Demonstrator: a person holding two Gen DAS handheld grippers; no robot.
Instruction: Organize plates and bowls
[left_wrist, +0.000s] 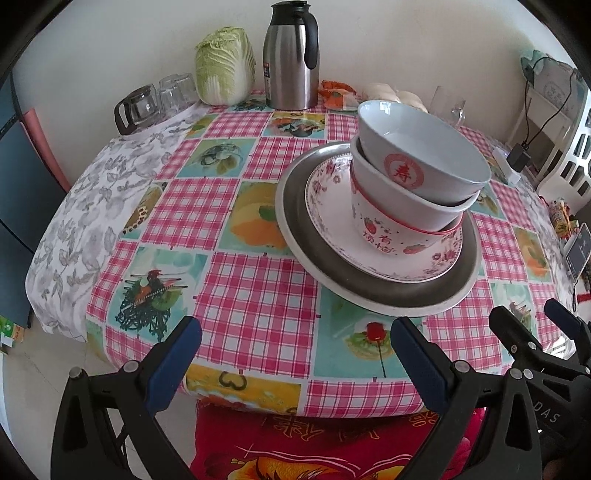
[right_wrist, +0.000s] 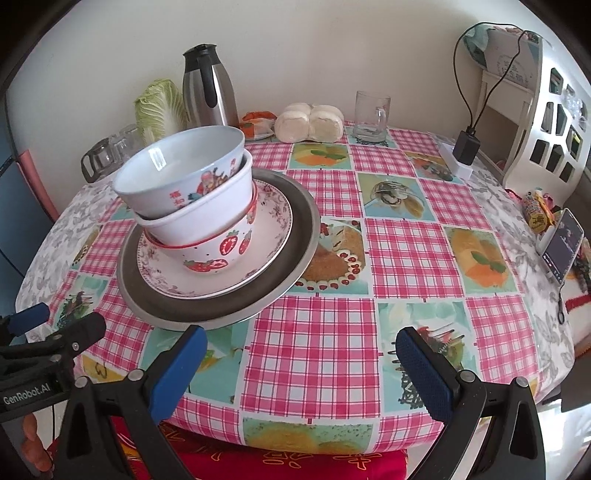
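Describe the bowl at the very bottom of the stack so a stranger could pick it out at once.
Find the wide metal plate on the checked tablecloth, with a floral plate lying in it. Three nested bowls stand on that floral plate. The strawberry bowl is the lowest: red rim and red strawberries, unlike the plain white bowl and the topmost bowl above it.

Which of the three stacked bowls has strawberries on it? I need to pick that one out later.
The bottom bowl, sitting directly on the floral plate. It has a red rim; the middle bowl is plain white and the top bowl carries red characters.
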